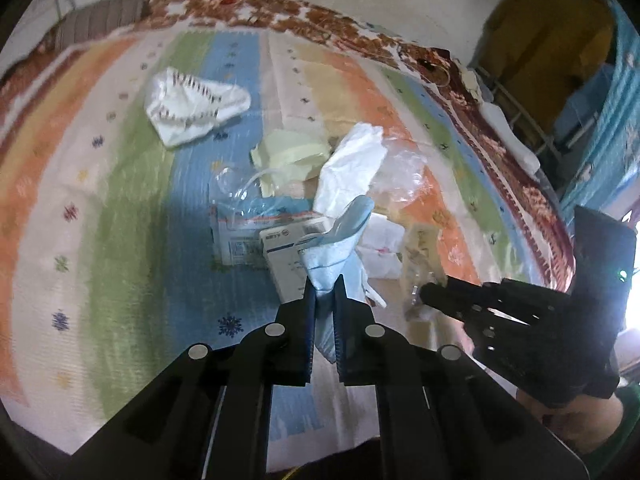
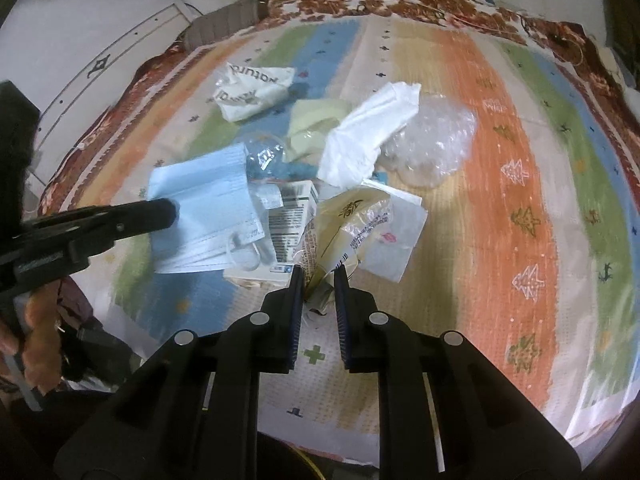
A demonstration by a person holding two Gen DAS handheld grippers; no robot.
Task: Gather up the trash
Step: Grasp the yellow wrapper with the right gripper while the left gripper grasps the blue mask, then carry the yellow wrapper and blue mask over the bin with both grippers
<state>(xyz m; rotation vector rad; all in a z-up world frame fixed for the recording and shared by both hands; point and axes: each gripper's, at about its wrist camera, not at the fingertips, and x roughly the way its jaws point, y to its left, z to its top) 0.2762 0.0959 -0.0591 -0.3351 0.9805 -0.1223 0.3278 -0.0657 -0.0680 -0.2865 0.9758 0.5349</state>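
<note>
We see the left claw (image 1: 325,286) pinching a pale blue pleated face mask (image 1: 340,240), which hangs over the middle of the striped rug (image 1: 132,184); the right claw (image 2: 319,274) pinches a yellowish printed plastic wrapper (image 2: 352,220) beside it

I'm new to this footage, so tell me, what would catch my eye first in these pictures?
First, the heap of trash in the middle of the striped rug: a white tissue, crumpled clear plastic and small cartons. Next, both grippers are clamped on pieces: the left gripper pinches a blue face mask, while the right gripper grips a yellow printed wrapper.
</note>
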